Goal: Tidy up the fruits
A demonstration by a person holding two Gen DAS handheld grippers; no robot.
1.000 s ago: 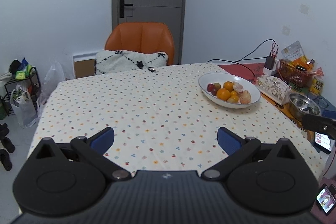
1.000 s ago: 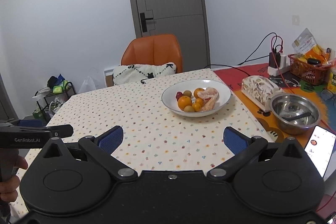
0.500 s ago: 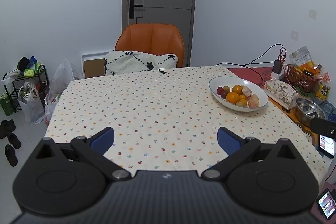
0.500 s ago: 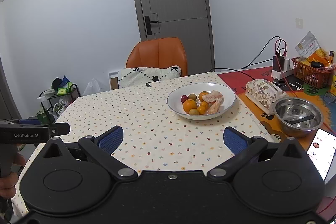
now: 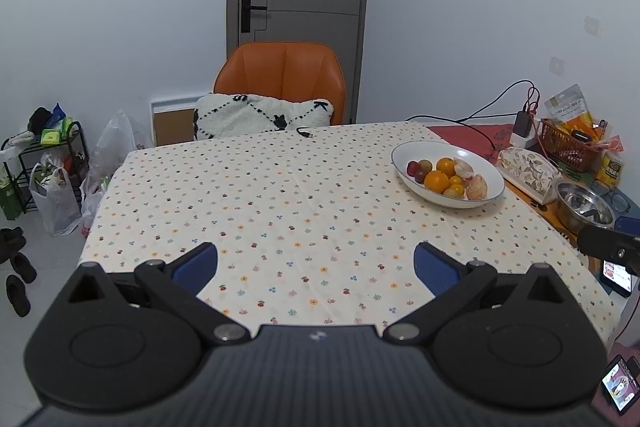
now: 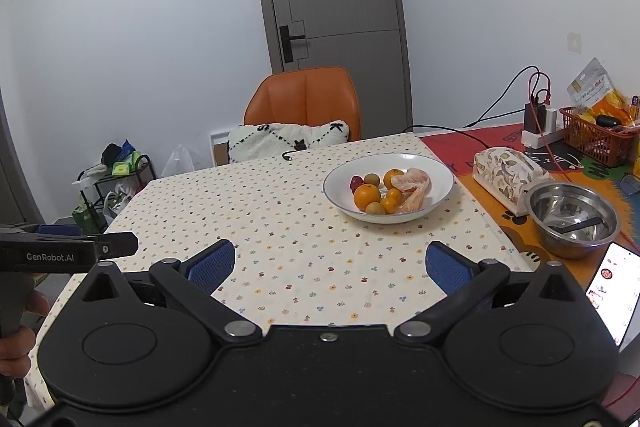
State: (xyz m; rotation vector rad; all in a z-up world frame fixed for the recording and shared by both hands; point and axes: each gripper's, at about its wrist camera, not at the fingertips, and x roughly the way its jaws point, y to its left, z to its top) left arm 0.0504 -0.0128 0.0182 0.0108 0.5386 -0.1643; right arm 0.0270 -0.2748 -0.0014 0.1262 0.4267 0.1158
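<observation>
The left claw (image 5: 316, 265) hangs released over the near edge of the bench (image 5: 280, 195), its blue pads spread wide with nothing between them. The right claw (image 6: 328, 267) is released too, pads wide apart and empty, above the near part of the same floral cloth.

The fruits sit in a white oval bowl (image 6: 442, 171) toward the far right of the bench, well apart from both claws. In it lie two oranges (image 6: 367, 195), a few smaller orange citrus, a peeled citrus with loose segments (image 6: 412, 183) on the right side, a red fruit (image 6: 356, 182) at the far left, and small greenish-brown fruits (image 6: 375, 208). All are heaped together, touching.

Right of the bowl lies a leaf-printed tissue box (image 6: 506, 173), and nearer a steel bowl (image 6: 572, 223) with a dark utensil inside. A lit phone (image 6: 612, 291) rests at the near right edge. At the far right stand a red basket (image 6: 592, 137) and a charger with cables.

Beyond the bench an orange chair (image 5: 280, 79) holds a white patterned cushion (image 5: 260, 117), with a grey door behind. A person's hand (image 6: 18, 331) grips the left tool's handle at the right wrist view's left edge.
</observation>
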